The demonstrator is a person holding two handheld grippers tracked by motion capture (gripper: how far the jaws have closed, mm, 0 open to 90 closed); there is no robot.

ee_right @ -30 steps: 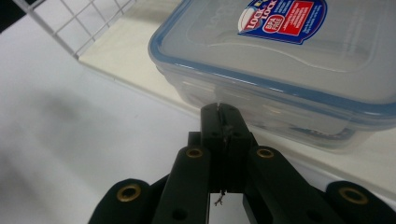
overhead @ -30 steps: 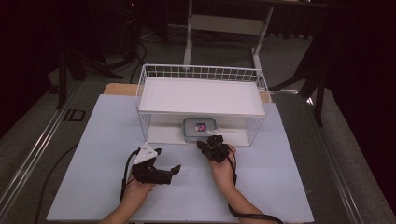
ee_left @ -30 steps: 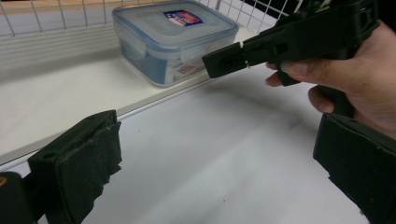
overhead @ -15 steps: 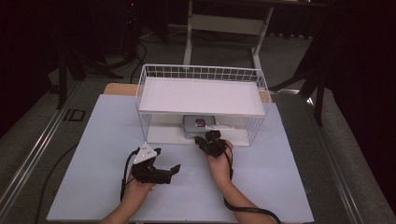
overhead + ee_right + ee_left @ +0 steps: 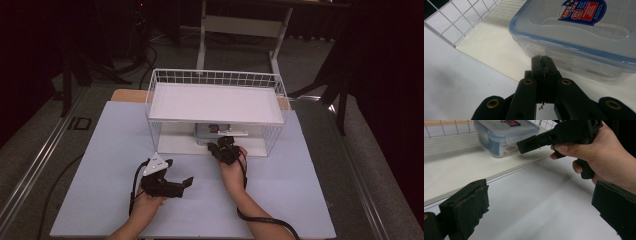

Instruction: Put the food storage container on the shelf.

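Crosswise lies the container (image 5: pixel 584 37) — right gripper (image 5: pixel 543 65) pressed closed, beside it.

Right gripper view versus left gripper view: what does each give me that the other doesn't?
Right gripper view alone: the right gripper's fingers pressed together at the container's side wall, and the red-and-blue lid label readable. Left gripper view alone: the left gripper's fingers spread wide over the white table, and the hand gripping the right gripper. Both: the clear blue-rimmed container on the rack's lower shelf.

Looks like a lab or recording studio: dark black-curtained surround, table (image 5: pixel 300 175) under a plain white sheet, black stand legs (image 5: pixel 345 95) and cables (image 5: pixel 145 55) on grey carpet, metal floor rail (image 5: pixel 37 165) alongside, white metal frame (image 5: pixel 240 25) behind.
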